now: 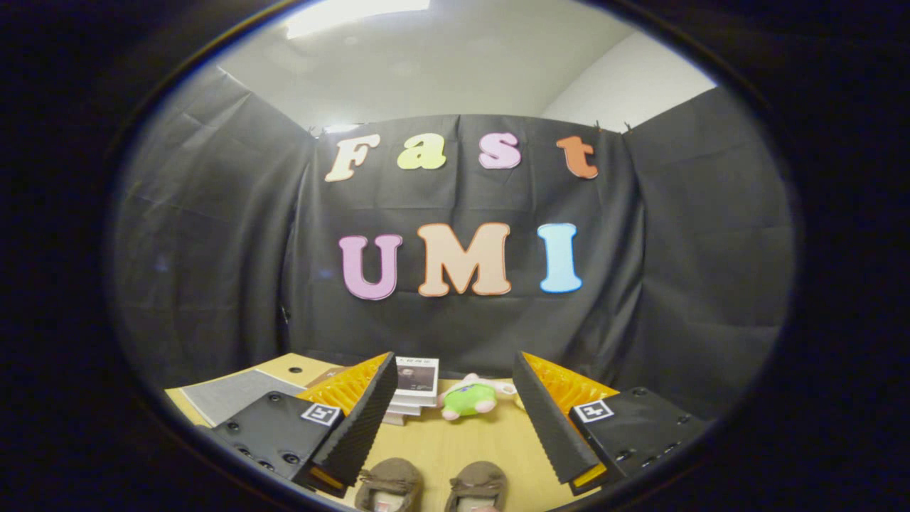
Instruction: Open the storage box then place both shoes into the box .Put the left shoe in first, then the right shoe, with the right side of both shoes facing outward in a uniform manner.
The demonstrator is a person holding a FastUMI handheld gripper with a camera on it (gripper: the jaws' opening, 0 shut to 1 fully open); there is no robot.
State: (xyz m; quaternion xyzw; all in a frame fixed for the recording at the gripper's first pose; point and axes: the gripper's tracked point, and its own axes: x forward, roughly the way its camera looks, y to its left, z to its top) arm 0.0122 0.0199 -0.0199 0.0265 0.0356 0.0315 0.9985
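Shoes: we log two brown slippers, left shoe and right shoe, side by side on the counter, toes pointing away from us, lying low between the jaws and just short of their tips. Which is the left shoe we judge only from its place.

Gripper: jaws released, spread wide, holding nothing, raised above the counter.

Box: we cannot pick out a storage box for certain; a grey flat panel lies outside the left jaw and may belong to it.

Other items: a stack of books just beyond the left jaw's tip; a green plush toy ahead, between the jaws.

Risks, as we judge them:
- Taking a shoe before the box is opened would break the order.
- The shoes lie close together; wide jaws coming down could catch both or nudge the neighbour.
- Mistaking right for left would reverse the sequence.
- A soft slipper may fold or twist in the grip, spoiling its facing.
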